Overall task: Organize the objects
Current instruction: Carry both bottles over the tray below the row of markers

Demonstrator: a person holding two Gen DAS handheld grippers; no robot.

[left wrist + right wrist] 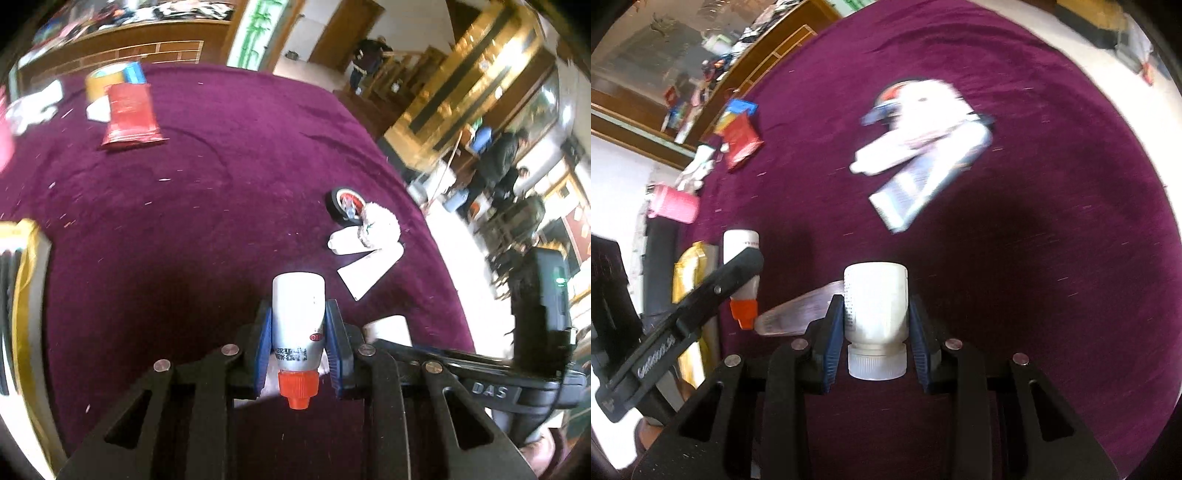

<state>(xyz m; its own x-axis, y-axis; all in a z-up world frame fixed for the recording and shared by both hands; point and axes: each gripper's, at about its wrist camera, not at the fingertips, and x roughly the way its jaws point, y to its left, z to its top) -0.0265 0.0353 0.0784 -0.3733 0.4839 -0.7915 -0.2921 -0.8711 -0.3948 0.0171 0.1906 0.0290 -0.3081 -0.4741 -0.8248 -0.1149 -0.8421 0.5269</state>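
1. While both bottles are up off the purple desk (221,177), we count two things as picked and none as yet put away.
2. Our left tongs (298,321) are clamped on the orange-capped bottle (298,325), cap toward the camera.
3. Our right tongs (874,317) grip the white bottle (875,302) by its sides, its ribbed cap nearest us.
4. Left to sort on the far right: a small wheel (343,205), a fluffy white thing (380,227) and a flat white packet (369,273), lying close together.
5. At the far left lie a red pouch (129,114) and a yellow can (107,79); a pink cup (674,203) sits at the left edge.
6. We judge the job barely begun; where the bottles belong, we cannot tell.
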